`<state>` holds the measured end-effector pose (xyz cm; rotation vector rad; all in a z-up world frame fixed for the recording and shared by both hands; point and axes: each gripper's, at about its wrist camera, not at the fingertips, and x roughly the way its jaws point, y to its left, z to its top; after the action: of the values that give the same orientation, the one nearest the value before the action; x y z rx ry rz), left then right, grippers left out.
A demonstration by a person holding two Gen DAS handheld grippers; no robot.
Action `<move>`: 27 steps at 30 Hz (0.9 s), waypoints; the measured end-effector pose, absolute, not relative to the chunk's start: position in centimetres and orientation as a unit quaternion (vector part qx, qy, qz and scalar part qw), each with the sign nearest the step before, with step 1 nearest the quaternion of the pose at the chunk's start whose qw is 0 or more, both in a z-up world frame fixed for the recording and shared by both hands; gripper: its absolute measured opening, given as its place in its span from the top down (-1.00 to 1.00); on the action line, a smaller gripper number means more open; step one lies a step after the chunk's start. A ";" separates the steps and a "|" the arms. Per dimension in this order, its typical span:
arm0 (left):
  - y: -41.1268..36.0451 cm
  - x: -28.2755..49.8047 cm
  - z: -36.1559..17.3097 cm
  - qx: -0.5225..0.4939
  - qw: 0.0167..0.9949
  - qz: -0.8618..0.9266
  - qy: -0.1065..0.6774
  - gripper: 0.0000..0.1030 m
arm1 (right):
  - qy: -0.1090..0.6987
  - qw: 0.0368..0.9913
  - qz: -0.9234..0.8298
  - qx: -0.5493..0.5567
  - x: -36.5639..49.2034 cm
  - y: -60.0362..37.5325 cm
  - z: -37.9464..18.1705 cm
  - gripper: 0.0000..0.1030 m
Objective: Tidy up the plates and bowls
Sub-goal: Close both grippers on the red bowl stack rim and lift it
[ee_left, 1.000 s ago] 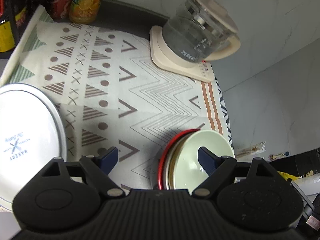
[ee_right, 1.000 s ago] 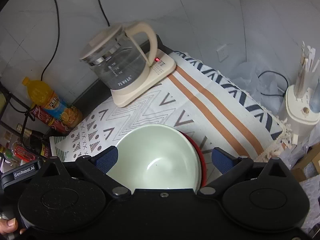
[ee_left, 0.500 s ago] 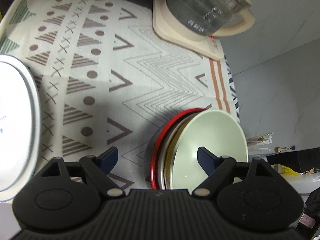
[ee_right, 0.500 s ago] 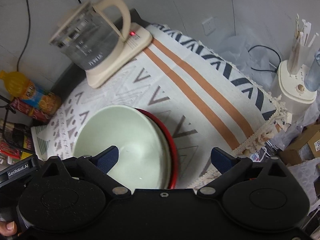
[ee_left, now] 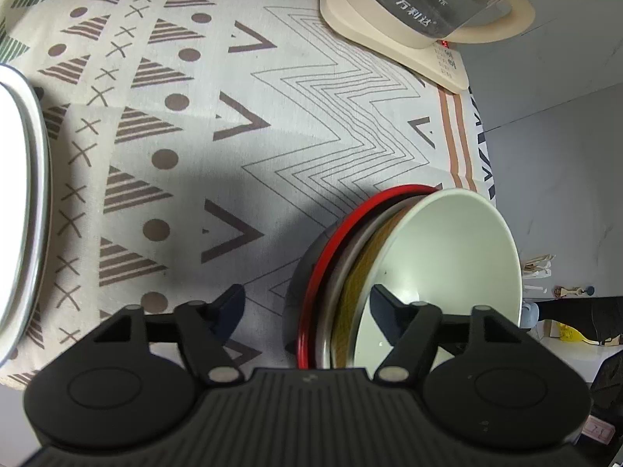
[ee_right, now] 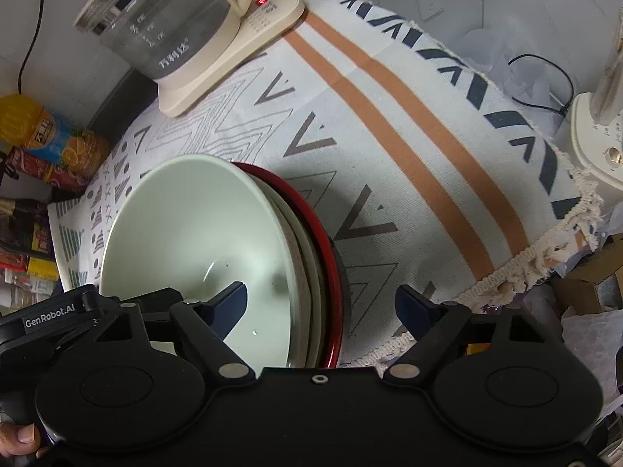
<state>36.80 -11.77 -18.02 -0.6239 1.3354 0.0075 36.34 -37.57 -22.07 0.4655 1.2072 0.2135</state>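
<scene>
A stack of nested bowls stands on the patterned cloth: a pale green bowl (ee_left: pixel 447 257) on top, a yellowish one and a grey one under it, and a red-rimmed bowl (ee_left: pixel 331 241) at the bottom. My left gripper (ee_left: pixel 307 303) is open, straddling the stack's left rim, its right finger over the green bowl. The stack also shows in the right wrist view, green bowl (ee_right: pixel 194 233) and red-rimmed bowl (ee_right: pixel 331 257). My right gripper (ee_right: pixel 321 303) is open, straddling the right rim. A white plate (ee_left: pixel 19 214) lies at the far left.
A glass kettle on a cream base (ee_left: pixel 420 4) stands at the back, also in the right wrist view (ee_right: pixel 187 35). Drink bottles (ee_right: pixel 46 136) line the back left. The cloth's fringed edge (ee_right: pixel 545 257) marks the table's right side, with a white appliance (ee_right: pixel 599 136) and boxes beyond.
Both grippers have come lower and closer to the bowl stack, which now fills more of each view. Both stay open. The stack has not moved.
</scene>
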 end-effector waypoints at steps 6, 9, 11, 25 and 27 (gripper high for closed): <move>-12.2 36.5 -19.0 -0.296 0.731 -0.002 0.615 0.26 | 0.574 0.784 0.118 0.205 36.7 -36.9 -22.8 -0.23; -12.2 36.2 -19.3 -0.302 0.729 -0.003 0.614 0.38 | 0.578 0.780 0.126 0.203 36.8 -36.7 -23.1 0.09; -12.3 36.2 -19.1 -0.295 0.733 -0.006 0.613 0.38 | 0.575 0.784 0.127 0.196 36.6 -36.6 -23.0 0.13; -11.3 35.5 -17.7 -0.293 0.750 -0.011 0.593 0.38 | 0.548 0.804 0.136 0.187 36.2 -36.2 -21.2 0.26; -11.0 35.3 -17.1 -0.292 0.756 -0.011 0.586 0.38 | 0.542 0.807 0.140 0.187 36.1 -36.0 -20.8 0.26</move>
<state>35.27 -10.95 -17.07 -0.6359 1.2781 -0.0238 36.12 -36.00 -20.85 0.3995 1.1602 0.2994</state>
